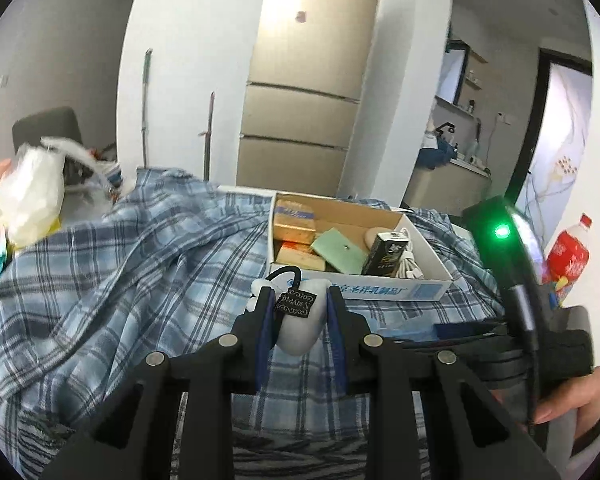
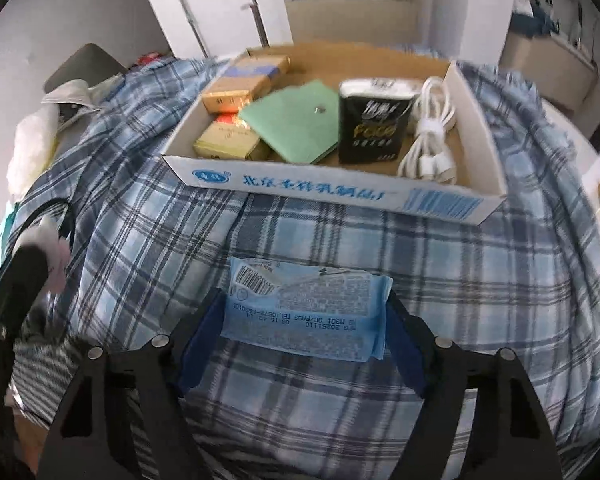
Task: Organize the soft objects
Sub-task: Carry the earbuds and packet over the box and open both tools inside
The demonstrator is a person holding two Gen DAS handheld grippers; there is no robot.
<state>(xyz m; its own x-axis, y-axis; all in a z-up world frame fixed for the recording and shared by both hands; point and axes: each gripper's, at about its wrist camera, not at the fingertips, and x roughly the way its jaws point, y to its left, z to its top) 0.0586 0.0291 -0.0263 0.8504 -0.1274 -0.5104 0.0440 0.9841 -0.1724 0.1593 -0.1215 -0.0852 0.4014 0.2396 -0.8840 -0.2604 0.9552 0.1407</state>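
Observation:
My left gripper (image 1: pixel 298 300) is shut on a small white soft pouch (image 1: pixel 302 330) with a black cord and black tag, held above the plaid cloth in front of the cardboard box (image 1: pixel 380 290). My right gripper (image 2: pixel 306 312) is shut on a light blue wet-wipe pack (image 2: pixel 306 314), label up, just short of the box (image 2: pixel 332 192). The box holds gold packets (image 2: pixel 228 142), a green pouch (image 2: pixel 296 122), a black tissue pack (image 2: pixel 372 124) and a white cable (image 2: pixel 432 136).
A blue plaid cloth (image 1: pixel 140 264) covers the surface. A white plastic bag (image 1: pixel 28 196) lies at the far left. A red bottle (image 1: pixel 568 254) stands at the right. A fridge (image 1: pixel 304 100) and wall stand behind.

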